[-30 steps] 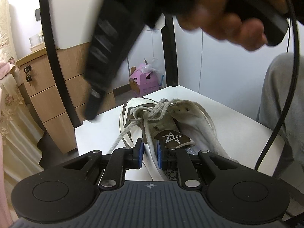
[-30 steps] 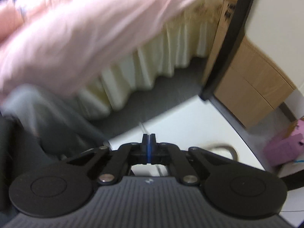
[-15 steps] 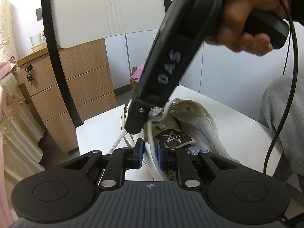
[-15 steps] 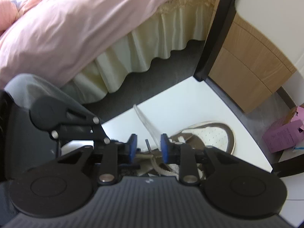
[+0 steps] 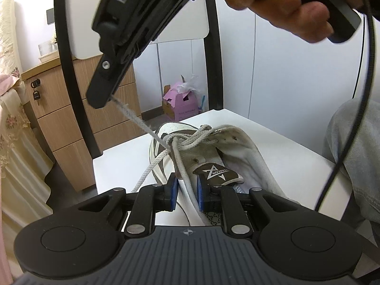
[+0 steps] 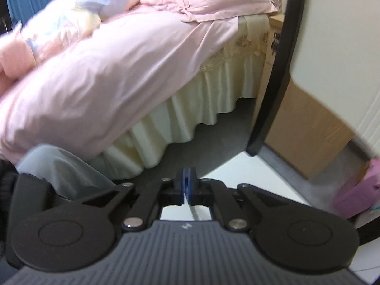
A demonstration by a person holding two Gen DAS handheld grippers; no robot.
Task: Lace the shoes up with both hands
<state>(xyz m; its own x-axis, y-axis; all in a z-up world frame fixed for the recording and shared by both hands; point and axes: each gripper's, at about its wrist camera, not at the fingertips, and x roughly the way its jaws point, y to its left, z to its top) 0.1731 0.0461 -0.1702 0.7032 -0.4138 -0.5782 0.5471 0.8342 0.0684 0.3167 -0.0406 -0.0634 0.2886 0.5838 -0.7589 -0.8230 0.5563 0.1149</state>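
Nearest in the left wrist view, the left gripper (image 5: 186,194) keeps its blue pads a narrow way apart around a lace strand and the edge of the shoe (image 5: 213,156); whether they press on it I cannot tell. The white and brown shoe lies on the white table (image 5: 285,152), toe pointing away. Above it, the right gripper (image 5: 98,101), borne by a hand (image 5: 285,7), has just closed its jaws on a lace end (image 5: 133,116) that runs taut and slanted down to the crossed laces. This gripper blocks much of the black chair frame (image 5: 64,54). Beyond stand wooden drawers (image 5: 64,118) at far left and a pink box (image 5: 181,105) on the floor.
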